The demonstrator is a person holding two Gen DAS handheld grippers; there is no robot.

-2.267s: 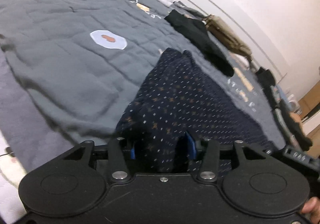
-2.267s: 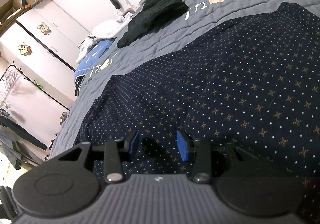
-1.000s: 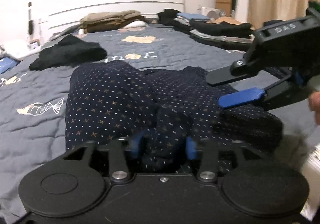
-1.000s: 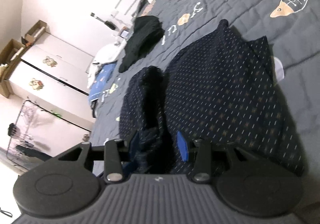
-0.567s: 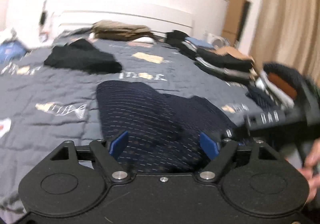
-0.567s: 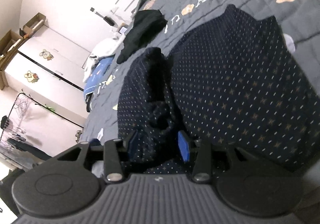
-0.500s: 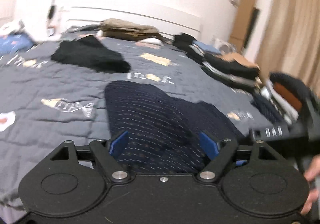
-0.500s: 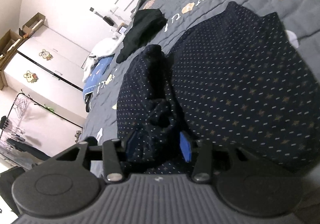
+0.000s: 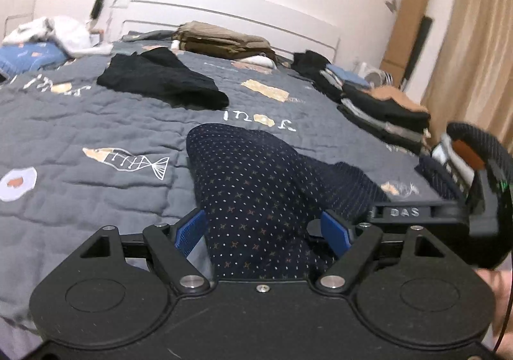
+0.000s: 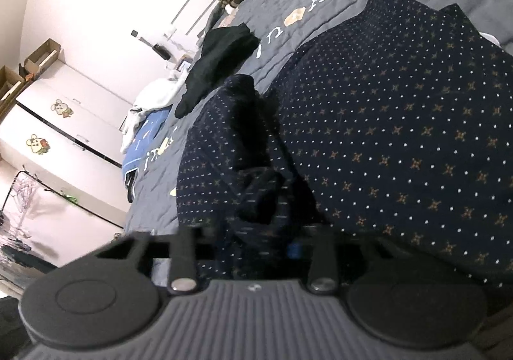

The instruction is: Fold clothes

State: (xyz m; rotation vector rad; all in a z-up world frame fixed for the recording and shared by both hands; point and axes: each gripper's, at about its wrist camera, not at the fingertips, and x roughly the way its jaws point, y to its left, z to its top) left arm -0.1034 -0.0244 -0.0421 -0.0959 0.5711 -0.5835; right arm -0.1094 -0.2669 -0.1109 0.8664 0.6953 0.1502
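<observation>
Your navy dotted garment [image 9: 256, 186] lies bunched mid-frame on the grey bed quilt [image 9: 80, 122]. Your right gripper [image 10: 256, 247] has just been closing, fingers pinching a fold; your left gripper [image 9: 263, 231] fingers stand spread around the cloth, not pressing.

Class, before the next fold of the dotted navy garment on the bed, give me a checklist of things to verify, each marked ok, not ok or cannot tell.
1. Left gripper has let go: ok; its jaws have just been opening and stand wide either side of the navy garment, pads clear.
2. Right gripper grips cloth: ok; its jaws have just been closing on a bunched fold.
3. Garment lies flat: not ok; a ridge stands up.
4. Black garment clear of the fold: ok, apart.
5. Grippers clear of each other: cannot tell.
</observation>
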